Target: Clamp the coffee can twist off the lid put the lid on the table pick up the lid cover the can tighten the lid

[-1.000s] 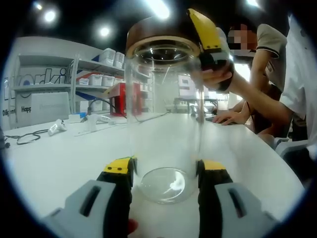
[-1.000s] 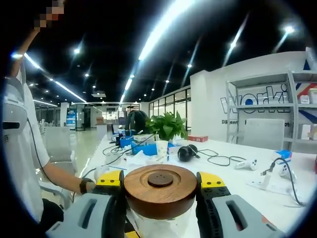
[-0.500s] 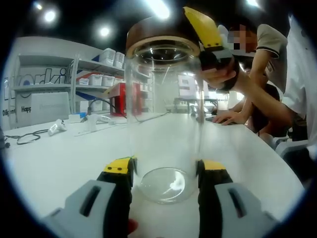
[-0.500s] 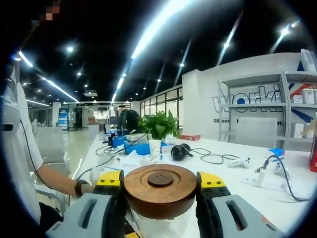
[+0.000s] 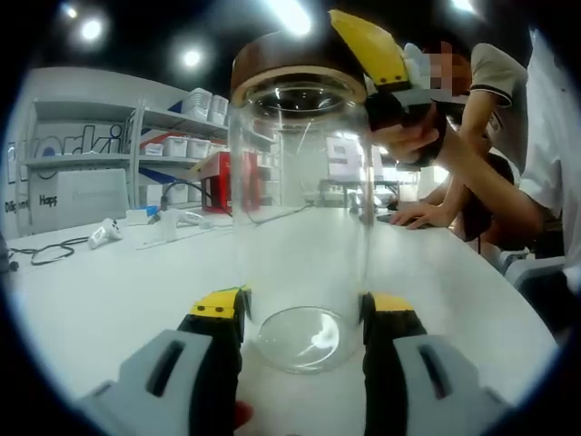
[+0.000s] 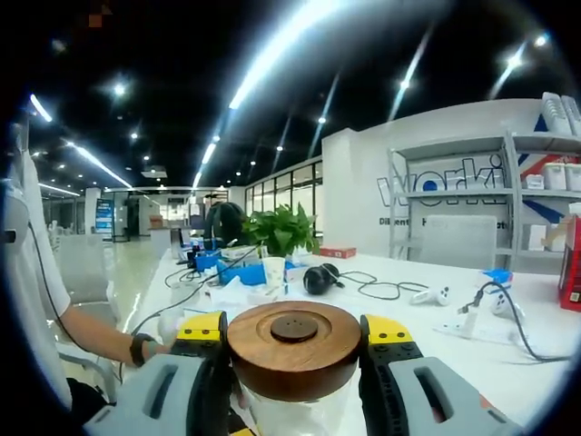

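The coffee can [image 5: 301, 218], a tall jar of clear glass, stands upright on the white table [image 5: 109, 291], and it is empty as far as I can see through the wall. The left gripper [image 5: 304, 318] has its two yellow-tipped jaws closed against the bottom part of the can, one on each side, so the clamping step looks done. At the top, the right gripper [image 6: 292, 334] is closed around the round wooden lid [image 6: 294, 347], with one jaw touching each side of it; in the left gripper view this same gripper comes in from the right, held by a person's hand [image 5: 410, 136]. The lid sits on the mouth of the can, and I cannot tell if it is already loose or tight. From this I judge that the work is in the twisting part of the task. If it is the first twist, then the lid must yet come off, go down on the table, be picked up, and be put back and tightened. It may also be the last tightening; the pictures do not decide it. Behind, there are shelves [image 6: 472, 218], a green plant [image 6: 277, 232] and some cables [image 6: 390, 289] on the table.
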`<state>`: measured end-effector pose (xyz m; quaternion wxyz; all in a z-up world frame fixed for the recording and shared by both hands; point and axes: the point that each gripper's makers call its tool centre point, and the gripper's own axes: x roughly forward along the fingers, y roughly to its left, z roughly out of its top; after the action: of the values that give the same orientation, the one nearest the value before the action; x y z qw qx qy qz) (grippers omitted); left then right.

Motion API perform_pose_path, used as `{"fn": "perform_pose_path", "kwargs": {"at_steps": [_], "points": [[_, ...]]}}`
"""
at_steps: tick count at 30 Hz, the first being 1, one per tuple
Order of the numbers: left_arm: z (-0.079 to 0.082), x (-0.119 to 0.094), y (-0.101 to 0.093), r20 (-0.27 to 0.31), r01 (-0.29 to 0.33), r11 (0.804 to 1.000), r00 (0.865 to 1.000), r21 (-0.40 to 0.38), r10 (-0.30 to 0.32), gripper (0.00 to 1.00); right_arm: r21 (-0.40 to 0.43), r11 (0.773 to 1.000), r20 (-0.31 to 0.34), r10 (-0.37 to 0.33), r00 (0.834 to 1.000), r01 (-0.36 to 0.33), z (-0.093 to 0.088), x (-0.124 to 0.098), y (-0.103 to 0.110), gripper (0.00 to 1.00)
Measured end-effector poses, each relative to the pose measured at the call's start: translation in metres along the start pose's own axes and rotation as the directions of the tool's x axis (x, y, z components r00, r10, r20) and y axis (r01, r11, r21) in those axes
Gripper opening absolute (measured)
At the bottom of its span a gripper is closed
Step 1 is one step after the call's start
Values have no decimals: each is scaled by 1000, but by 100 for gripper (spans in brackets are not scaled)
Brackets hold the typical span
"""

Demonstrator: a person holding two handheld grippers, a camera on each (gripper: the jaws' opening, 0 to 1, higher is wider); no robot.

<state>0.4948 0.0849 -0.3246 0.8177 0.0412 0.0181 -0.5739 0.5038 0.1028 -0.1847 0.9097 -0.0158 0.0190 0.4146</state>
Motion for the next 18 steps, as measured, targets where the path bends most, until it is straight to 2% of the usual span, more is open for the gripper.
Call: {"fn": "perform_pose_path", "kwargs": {"at_steps": [18], "points": [[0,0,0,0,0,1000,1000,-1,0,43,11,997,-7,-82,997,82,-1,-1,-1,52]]}}
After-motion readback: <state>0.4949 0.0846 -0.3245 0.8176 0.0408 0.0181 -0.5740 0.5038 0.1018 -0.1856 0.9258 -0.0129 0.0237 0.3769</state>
